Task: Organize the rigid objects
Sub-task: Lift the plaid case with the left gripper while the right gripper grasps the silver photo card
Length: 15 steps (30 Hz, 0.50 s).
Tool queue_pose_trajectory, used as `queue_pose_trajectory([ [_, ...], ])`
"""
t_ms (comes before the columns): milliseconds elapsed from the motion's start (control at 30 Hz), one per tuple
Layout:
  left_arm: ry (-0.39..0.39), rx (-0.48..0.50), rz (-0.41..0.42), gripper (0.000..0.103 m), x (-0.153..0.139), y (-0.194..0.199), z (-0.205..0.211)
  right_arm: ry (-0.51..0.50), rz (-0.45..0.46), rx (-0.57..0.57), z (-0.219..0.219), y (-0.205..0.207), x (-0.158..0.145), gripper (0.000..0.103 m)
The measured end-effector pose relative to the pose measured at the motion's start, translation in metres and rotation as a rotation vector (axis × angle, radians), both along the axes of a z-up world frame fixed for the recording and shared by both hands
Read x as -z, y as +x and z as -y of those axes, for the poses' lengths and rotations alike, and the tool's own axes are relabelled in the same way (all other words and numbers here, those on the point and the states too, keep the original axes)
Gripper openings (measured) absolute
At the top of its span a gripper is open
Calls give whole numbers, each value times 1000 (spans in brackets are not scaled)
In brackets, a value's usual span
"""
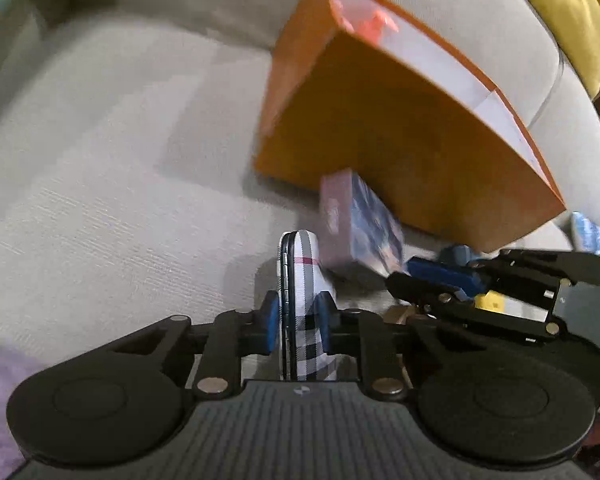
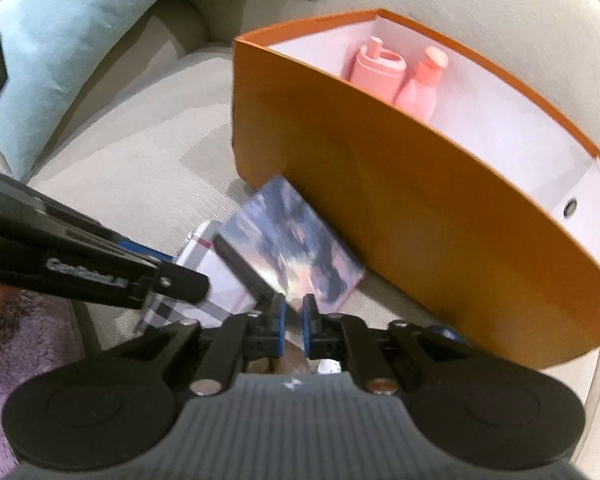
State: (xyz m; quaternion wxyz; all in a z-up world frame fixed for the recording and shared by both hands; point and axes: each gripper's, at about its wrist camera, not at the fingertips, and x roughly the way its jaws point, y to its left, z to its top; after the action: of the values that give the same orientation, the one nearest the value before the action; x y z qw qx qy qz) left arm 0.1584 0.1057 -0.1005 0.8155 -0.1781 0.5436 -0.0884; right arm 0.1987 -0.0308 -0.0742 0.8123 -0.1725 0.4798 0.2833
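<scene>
Left gripper (image 1: pixel 298 316) clamped on plaid case (image 1: pixel 306 300), held on edge over the sofa (image 1: pixel 120 160). Right gripper (image 2: pixel 294 320) pinches the corner of a sky-print box (image 2: pixel 296 244), tilted against orange bin (image 2: pixel 420 208) holding two pink bottles (image 2: pixel 396 76).

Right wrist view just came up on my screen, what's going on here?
A person is tidying items on a beige sofa using two handheld claws. The left claw is clamped on a plaid case. The right claw pinches the corner of a flat box with a cloudy-sky print, which is tilted beside the orange box. Two pink bottles are already standing inside the orange box; neither held item is in it yet.
</scene>
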Motion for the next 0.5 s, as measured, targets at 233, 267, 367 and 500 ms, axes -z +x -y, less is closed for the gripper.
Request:
queue_pose_trajectory([
  [233, 140, -60, 49, 18, -22, -5, -28, -86, 31, -134, -34, -3, 9, 48],
  [267, 150, -70, 49, 18, -22, -6, -31, -119, 40, -168, -40, -5, 12, 50],
  [367, 146, -92, 44, 18, -21, -7, -45, -238, 69, -268, -56, -11, 25, 57],
  [500, 127, -99, 49, 18, -13, -4, -46, -377, 126, -357, -68, -13, 44, 66],
])
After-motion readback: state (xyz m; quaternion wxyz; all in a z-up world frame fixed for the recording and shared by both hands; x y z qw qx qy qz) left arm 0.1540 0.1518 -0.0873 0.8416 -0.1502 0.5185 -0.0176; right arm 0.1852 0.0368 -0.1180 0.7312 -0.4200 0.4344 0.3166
